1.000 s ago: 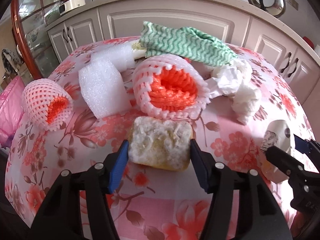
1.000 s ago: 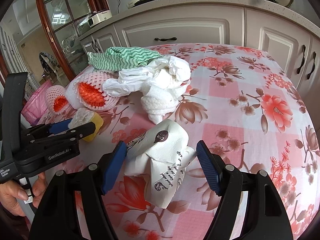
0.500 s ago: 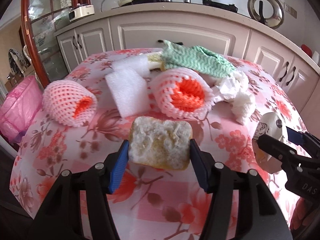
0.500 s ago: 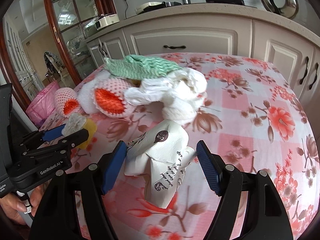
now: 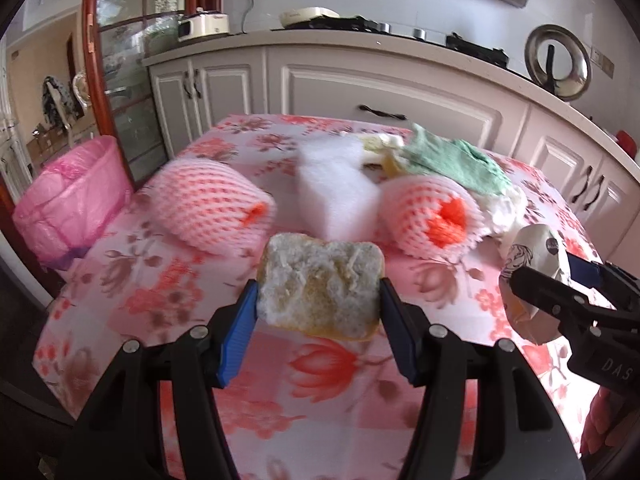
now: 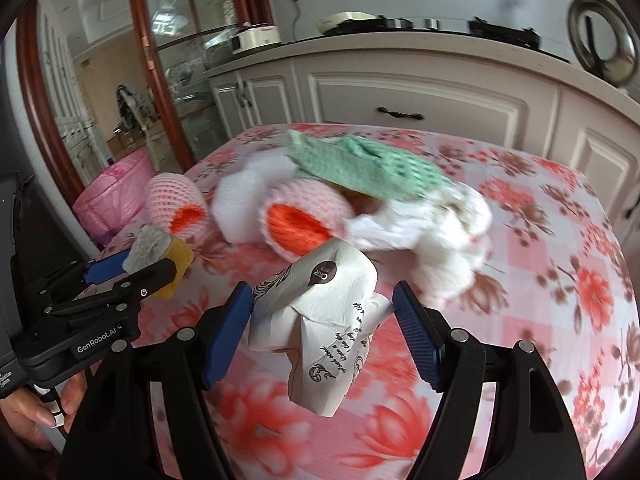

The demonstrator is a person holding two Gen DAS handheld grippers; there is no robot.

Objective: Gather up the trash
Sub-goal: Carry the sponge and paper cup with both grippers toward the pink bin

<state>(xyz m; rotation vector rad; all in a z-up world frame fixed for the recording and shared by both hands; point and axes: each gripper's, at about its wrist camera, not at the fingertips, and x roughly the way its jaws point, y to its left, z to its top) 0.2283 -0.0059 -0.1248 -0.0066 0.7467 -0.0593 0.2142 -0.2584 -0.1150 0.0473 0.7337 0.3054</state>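
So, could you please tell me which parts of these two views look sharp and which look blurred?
Left wrist view: the sponge in the left tool is sharp, the foam fruit nets smeared. Right wrist view: the crumpled paper cup is crisp, the green cloth blurred; both views bow at the edges.

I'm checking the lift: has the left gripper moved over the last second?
Yes. The left gripper has backed away: the cabinets look farther, and the pink bin has come into view.

**Gripper hardware and operator hand: visible condition**

Left gripper (image 5: 318, 320): matte black frame, two blue ribbed finger pads (image 5: 236, 338), silver screws on each arm, white "GenRobot.AI" lettering on its side. Right gripper (image 6: 322, 334): identical black build, blue textured pads (image 6: 416, 338), silver screws, partial "DAS" marking. Operator's left hand (image 6: 36, 412): bare skin, pale nails.
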